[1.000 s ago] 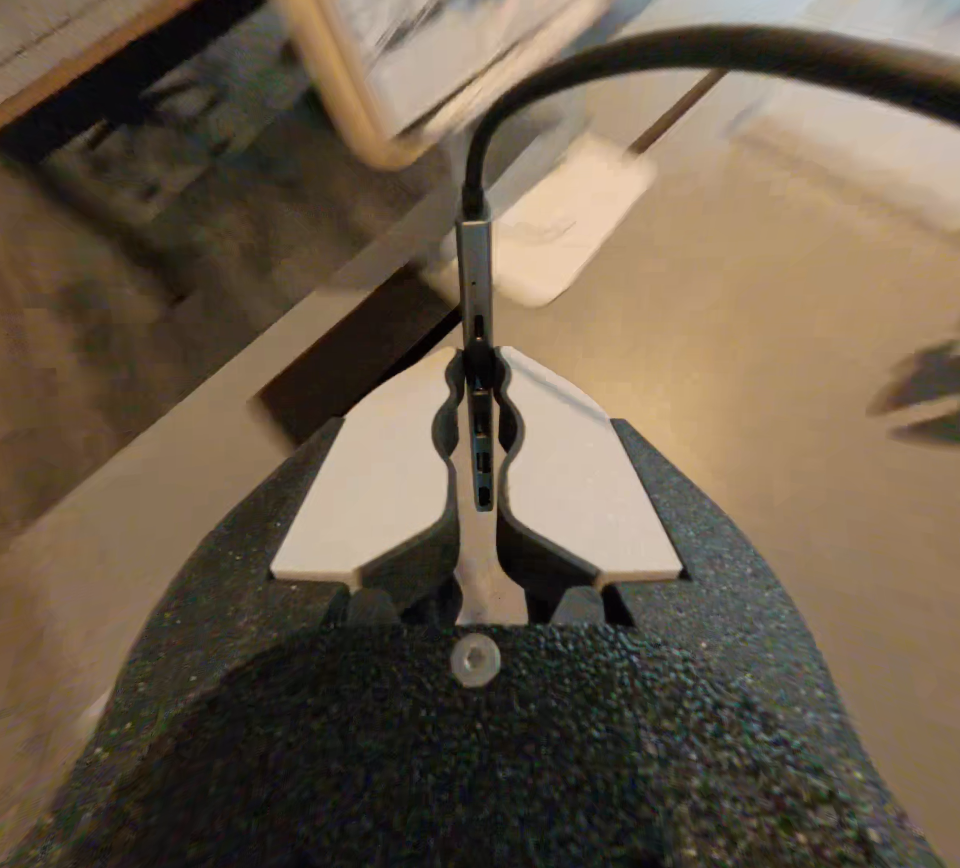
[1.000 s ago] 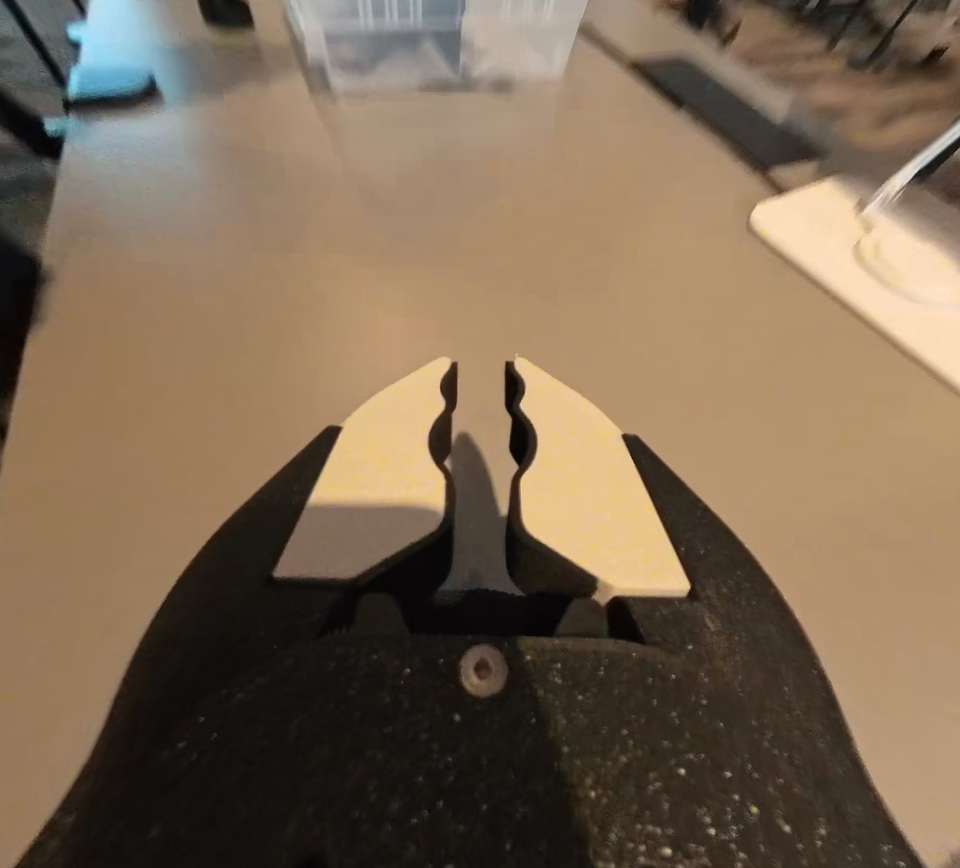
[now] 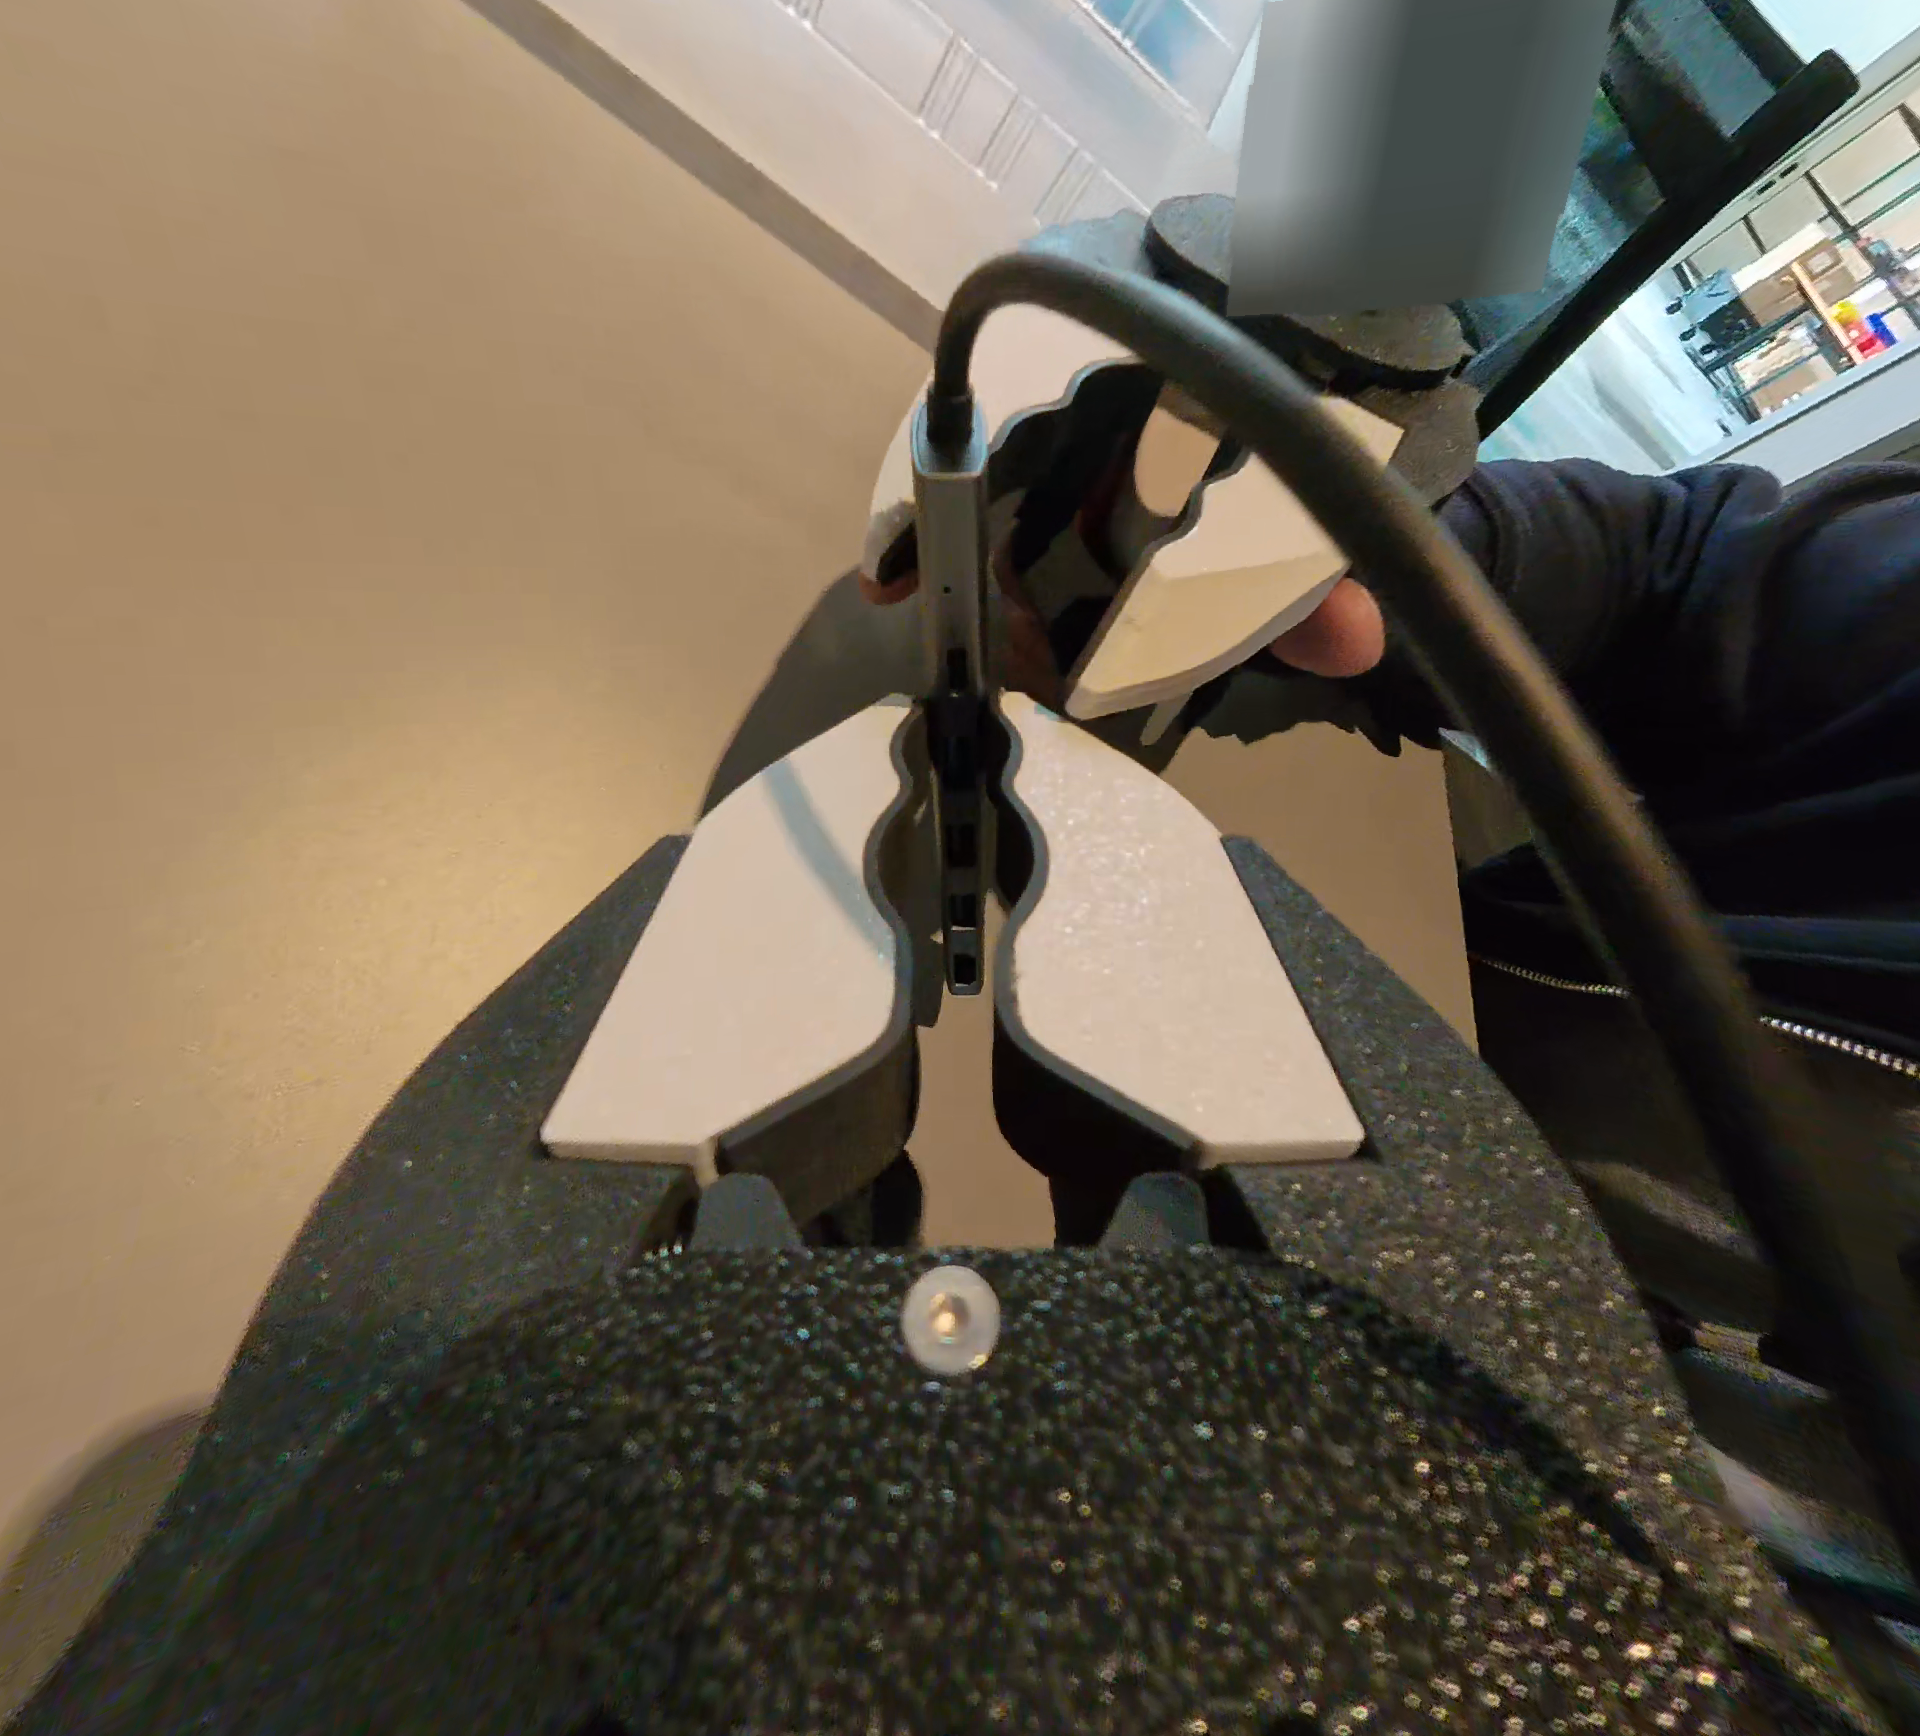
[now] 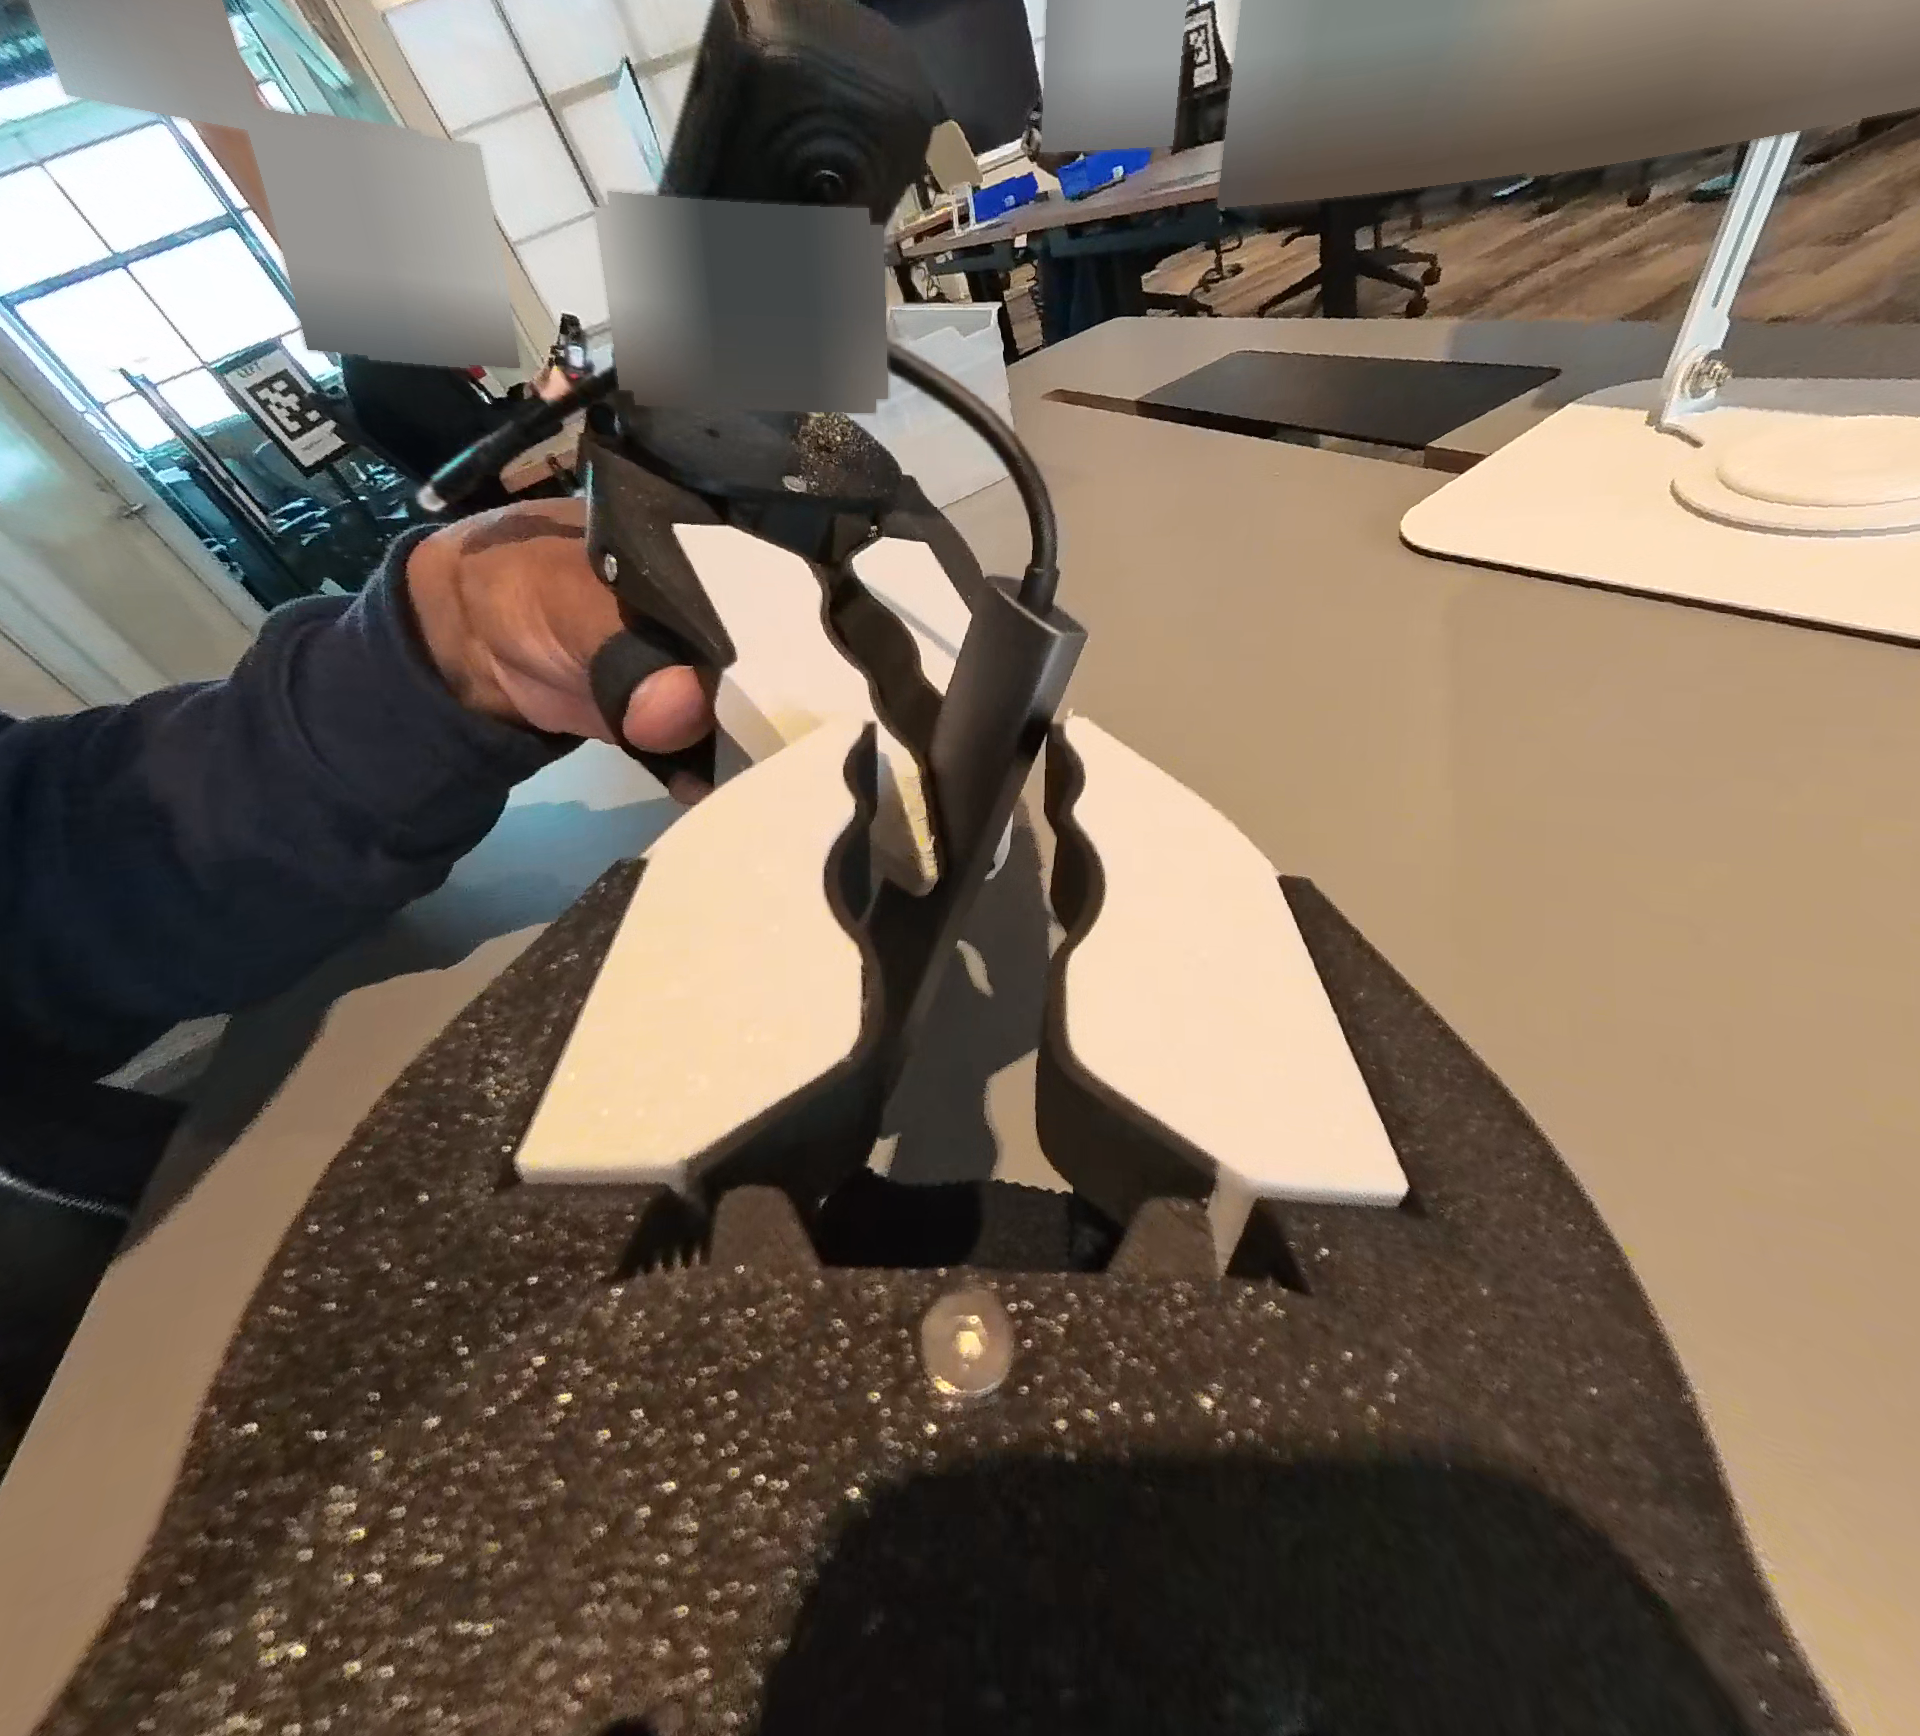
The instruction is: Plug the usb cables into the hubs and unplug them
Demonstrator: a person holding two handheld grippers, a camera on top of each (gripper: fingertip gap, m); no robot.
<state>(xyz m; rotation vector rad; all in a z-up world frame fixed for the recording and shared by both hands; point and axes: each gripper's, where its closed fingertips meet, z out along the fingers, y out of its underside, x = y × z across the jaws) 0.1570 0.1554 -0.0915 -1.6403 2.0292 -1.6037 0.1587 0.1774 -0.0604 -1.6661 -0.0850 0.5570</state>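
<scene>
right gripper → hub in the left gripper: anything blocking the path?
Nothing visible blocks it. The open right gripper already has the grey hub between its fingers; the left gripper clamps the hub's other end. The black cable arcs above the hub.

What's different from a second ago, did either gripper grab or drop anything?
No grab or release. The right gripper swung from facing bare table to face the left gripper, its open jaws now either side of the hub, not closed on it. Unchanged: left jaws clamp the hub, cable attached.
</scene>
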